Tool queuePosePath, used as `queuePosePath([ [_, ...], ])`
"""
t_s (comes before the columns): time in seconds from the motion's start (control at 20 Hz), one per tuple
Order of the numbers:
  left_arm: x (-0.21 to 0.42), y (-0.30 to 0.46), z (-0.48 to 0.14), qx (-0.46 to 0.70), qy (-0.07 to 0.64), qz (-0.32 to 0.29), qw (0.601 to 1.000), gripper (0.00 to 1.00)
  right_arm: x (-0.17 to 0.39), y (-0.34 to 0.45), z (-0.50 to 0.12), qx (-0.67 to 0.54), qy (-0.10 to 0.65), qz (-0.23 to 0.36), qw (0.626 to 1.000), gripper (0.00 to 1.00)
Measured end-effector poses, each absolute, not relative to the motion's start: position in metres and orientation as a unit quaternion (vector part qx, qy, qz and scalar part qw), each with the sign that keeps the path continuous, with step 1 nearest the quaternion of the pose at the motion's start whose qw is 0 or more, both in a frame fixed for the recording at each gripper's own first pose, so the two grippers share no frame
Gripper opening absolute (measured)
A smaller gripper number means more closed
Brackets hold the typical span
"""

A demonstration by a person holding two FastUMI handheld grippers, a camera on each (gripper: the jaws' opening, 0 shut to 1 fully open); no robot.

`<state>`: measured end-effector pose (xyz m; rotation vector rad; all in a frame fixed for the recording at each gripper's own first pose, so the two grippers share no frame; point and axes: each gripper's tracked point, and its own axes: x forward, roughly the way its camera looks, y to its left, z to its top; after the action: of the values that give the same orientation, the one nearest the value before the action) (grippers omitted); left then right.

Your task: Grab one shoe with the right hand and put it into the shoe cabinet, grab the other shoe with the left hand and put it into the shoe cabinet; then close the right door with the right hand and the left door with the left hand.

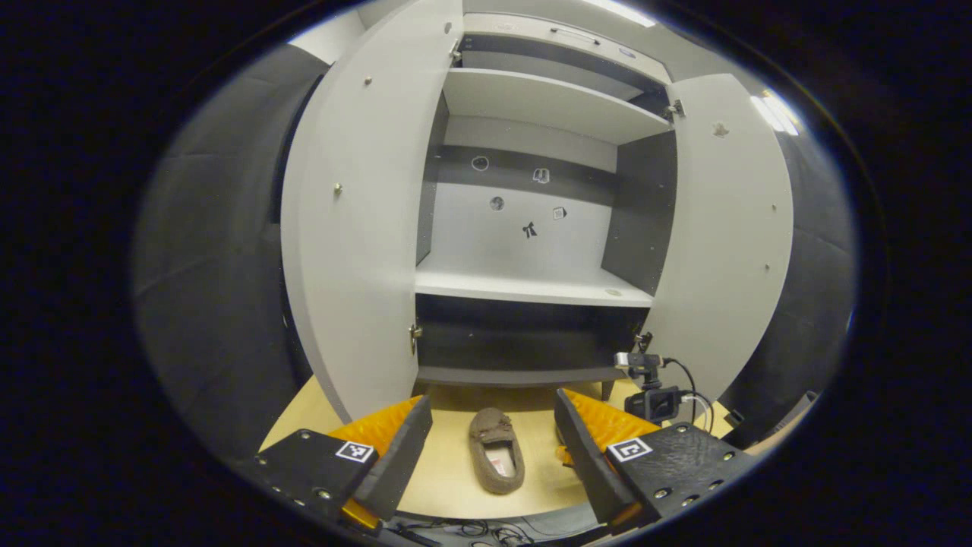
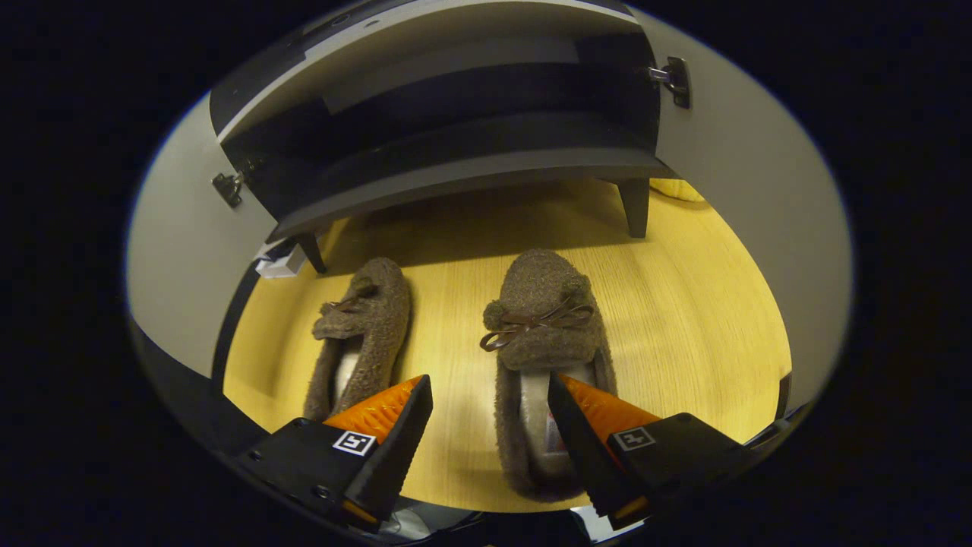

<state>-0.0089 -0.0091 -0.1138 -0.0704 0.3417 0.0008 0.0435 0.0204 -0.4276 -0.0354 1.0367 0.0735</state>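
Note:
Two brown fuzzy slippers with small bows lie side by side on the wooden floor in front of the shoe cabinet (image 2: 456, 175), toes toward it. In the right gripper view my right gripper (image 2: 488, 382) is open and low over the heel end of the right shoe (image 2: 541, 327). One finger is above that shoe's opening, the other is outside its left wall. The left shoe (image 2: 364, 327) lies untouched beside it. In the left gripper view my left gripper (image 1: 492, 400) is open and held higher, with one shoe (image 1: 497, 450) on the floor between its fingers and the cabinet (image 1: 531, 285) ahead.
Both cabinet doors stand wide open, the left door (image 1: 349, 243) and the right door (image 1: 729, 243). Pale shelves (image 1: 531, 99) sit inside, above a dark bottom compartment (image 1: 524, 346). A small camera on a stand with cables (image 1: 649, 387) is by the right door. A cabinet leg (image 2: 634, 205) stands behind the shoes.

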Motion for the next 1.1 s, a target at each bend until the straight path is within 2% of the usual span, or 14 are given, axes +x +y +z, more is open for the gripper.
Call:
queuePosePath([
  [0.05, -0.010, -0.010, -0.115, -0.035, 0.170, 0.001, 0.985, 0.89, 0.048, 0.021, -0.432, -0.025, 0.495, 0.032, 0.868, 0.98],
  [0.1, -0.011, -0.011, -0.115, -0.034, 0.170, 0.003, 0.985, 0.89, 0.049, 0.021, -0.437, -0.031, 0.494, 0.028, 0.868, 0.96],
  [0.15, -0.012, -0.011, -0.114, -0.033, 0.171, 0.005, 0.985, 0.89, 0.052, 0.021, -0.440, -0.040, 0.493, 0.024, 0.869, 0.89],
  [0.25, -0.015, -0.010, -0.114, -0.033, 0.170, 0.010, 0.985, 0.97, 0.058, 0.020, -0.449, -0.068, 0.490, 0.017, 0.869, 0.92],
  [0.3, -0.016, -0.009, -0.113, -0.034, 0.170, 0.012, 0.985, 0.95, 0.063, 0.019, -0.453, -0.083, 0.488, 0.013, 0.869, 0.92],
  [0.35, -0.018, -0.008, -0.114, -0.035, 0.169, 0.015, 0.985, 0.95, 0.067, 0.013, -0.455, -0.109, 0.483, -0.003, 0.869, 0.87],
  [0.5, -0.022, -0.001, -0.116, -0.035, 0.172, 0.025, 0.984, 0.95, 0.071, 0.004, -0.456, -0.132, 0.483, -0.026, 0.865, 0.35],
  [0.55, -0.023, 0.001, -0.117, -0.035, 0.173, 0.028, 0.984, 0.95, 0.071, 0.004, -0.456, -0.130, 0.484, -0.027, 0.865, 0.37],
  [0.6, -0.023, 0.002, -0.118, -0.035, 0.174, 0.029, 0.984, 0.95, 0.072, 0.004, -0.458, -0.130, 0.486, -0.023, 0.864, 0.34],
  [0.65, -0.023, 0.002, -0.118, -0.033, 0.173, 0.028, 0.984, 0.95, 0.073, 0.002, -0.458, -0.133, 0.484, -0.019, 0.865, 0.37],
  [0.75, -0.023, 0.002, -0.115, -0.025, 0.167, 0.029, 0.985, 0.95, 0.072, 0.003, -0.458, -0.130, 0.483, -0.012, 0.866, 0.13],
  [0.8, -0.022, 0.001, -0.113, -0.023, 0.165, 0.028, 0.986, 1.00, 0.074, 0.003, -0.457, -0.126, 0.482, -0.006, 0.867, 0.13],
  [0.95, -0.020, -0.002, -0.111, -0.015, 0.159, 0.024, 0.987, 1.00, 0.073, 0.004, -0.453, -0.103, 0.491, 0.015, 0.865, 0.02],
  [1.1, -0.015, -0.004, -0.108, 0.004, 0.154, 0.018, 0.988, 1.00, 0.071, 0.000, -0.442, -0.098, 0.490, 0.020, 0.866, 0.02],
])
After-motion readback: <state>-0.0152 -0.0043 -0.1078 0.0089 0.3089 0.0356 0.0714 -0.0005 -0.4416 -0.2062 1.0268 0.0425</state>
